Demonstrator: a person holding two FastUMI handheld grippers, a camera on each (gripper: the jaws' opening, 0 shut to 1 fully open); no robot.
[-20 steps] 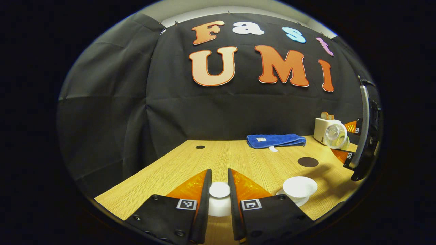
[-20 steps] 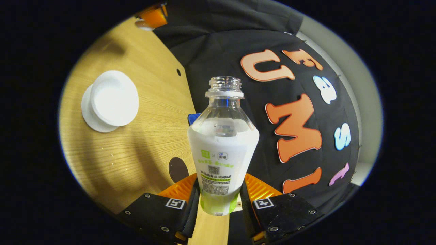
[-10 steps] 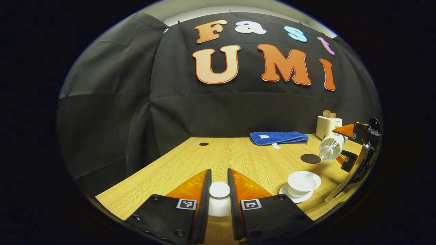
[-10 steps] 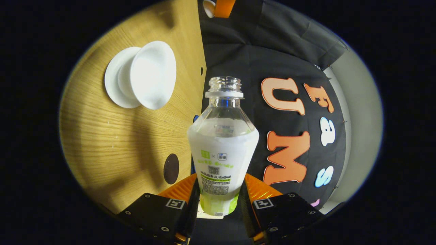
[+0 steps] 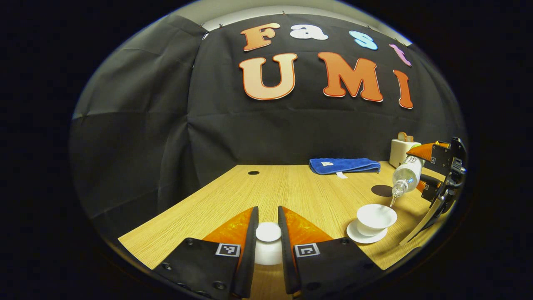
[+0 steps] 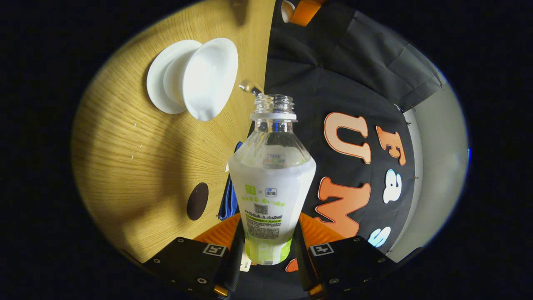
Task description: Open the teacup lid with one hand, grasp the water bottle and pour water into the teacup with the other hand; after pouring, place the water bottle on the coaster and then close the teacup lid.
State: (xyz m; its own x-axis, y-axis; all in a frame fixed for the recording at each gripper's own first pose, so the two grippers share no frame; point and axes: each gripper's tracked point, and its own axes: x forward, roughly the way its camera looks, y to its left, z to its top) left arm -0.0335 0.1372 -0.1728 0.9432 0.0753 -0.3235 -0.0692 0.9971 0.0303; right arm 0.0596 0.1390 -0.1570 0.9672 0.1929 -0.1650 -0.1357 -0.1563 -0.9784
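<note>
My left gripper [image 5: 268, 233] is clamped on the round white lid [image 5: 268, 232]. My right gripper [image 6: 266, 250] squeezes the clear, tapered bottle [image 6: 271, 183], its ribbed neck tipped over the smooth white cup [image 6: 208, 77].

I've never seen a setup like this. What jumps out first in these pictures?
In the right gripper view, the clear water bottle is pinched low down in the right hand-held gripper and tipped over, with water leaving its mouth toward the open white teacup on its saucer. In the left gripper view, the left hand-held gripper grips the teacup lid by its knob, off to the cup's left.
</note>
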